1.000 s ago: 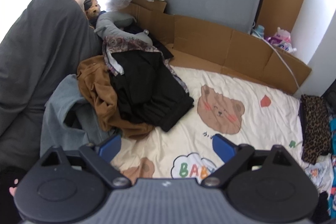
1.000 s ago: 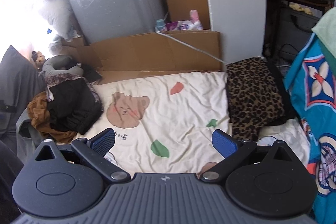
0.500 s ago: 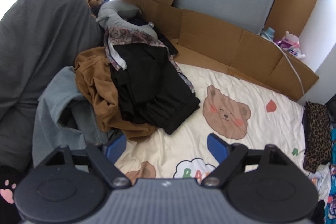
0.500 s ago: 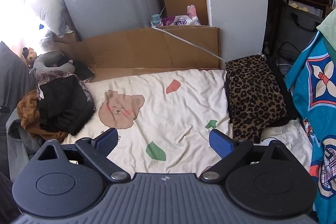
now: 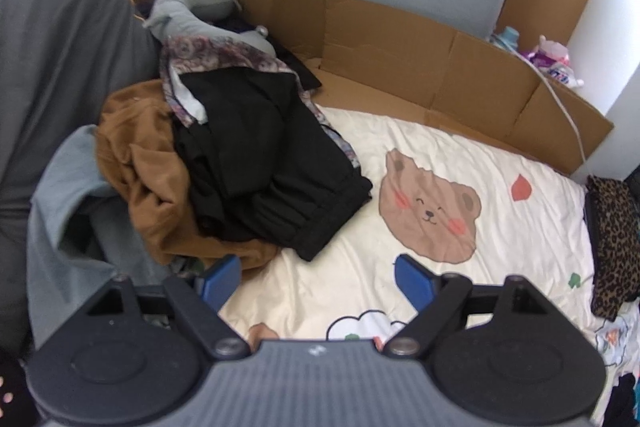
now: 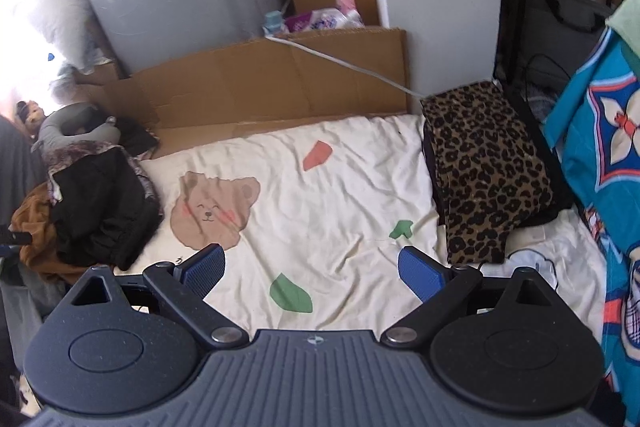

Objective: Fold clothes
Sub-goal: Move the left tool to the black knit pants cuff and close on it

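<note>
clothes pile (image 5: 256, 167) left on the bed sheet (image 5: 500, 227), folded stack (image 6: 484, 167) right.

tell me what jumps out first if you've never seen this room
The heap of unfolded clothes at the left of the bed, a black garment over a brown one. Then the bear face printed on the cream bedsheet mid-bed, and the folded leopard-print garment at the right edge. Both grippers' blue fingers stand wide apart over bare sheet.
</note>
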Tool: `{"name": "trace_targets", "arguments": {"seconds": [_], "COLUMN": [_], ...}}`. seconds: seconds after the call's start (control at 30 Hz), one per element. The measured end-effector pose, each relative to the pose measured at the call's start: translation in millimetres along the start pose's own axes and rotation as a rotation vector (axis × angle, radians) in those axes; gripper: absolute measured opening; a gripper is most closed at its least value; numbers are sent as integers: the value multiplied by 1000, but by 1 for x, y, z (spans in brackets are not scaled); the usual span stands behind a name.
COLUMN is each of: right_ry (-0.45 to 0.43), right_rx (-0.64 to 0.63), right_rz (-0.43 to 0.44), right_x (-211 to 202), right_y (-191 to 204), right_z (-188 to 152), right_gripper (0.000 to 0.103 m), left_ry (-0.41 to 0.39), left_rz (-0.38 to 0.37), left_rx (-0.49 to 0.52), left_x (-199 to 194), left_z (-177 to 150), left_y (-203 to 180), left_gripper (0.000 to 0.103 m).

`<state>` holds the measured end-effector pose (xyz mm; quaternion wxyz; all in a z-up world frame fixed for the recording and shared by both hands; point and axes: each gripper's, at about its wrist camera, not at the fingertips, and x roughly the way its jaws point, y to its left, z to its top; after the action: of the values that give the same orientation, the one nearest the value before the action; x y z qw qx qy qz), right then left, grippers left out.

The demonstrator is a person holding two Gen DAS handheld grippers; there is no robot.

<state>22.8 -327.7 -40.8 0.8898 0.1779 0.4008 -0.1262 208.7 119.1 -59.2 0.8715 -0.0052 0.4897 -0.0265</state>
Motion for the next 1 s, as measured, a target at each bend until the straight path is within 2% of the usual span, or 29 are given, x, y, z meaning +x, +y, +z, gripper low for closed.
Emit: {"name": "trace_targets", "arguments": {"seconds": [0.2,0.3,0.5,0.7,0.83,1.0], "right_ry": [9,30,72,94,109,123], "right_rx": [60,82,12,-47,-65,-58], "right_rz": [-56,-56,-36,-42,-61,-71], "right_x": [39,55,80,89,93,99], "right_y": [-10,-10,2,14,17,17], "right_z": [-9,-11,-28,-52,-66,-76], "right_gripper": [96,96,96,96,96,96], "left_ry": [24,25,-14,-18,-43,-70], "left_rz": [27,43,36,48,91,91], "left_rx": [-1,-4,-8,-66,-65,-104], "left_x": [53,77,118,162,181,194], "left_z": [-1,-3,-11,-23,-34,-38], "left_y": [-5,-5,3,25,33,40], "left_gripper": [86,86,86,86,86,85]}}
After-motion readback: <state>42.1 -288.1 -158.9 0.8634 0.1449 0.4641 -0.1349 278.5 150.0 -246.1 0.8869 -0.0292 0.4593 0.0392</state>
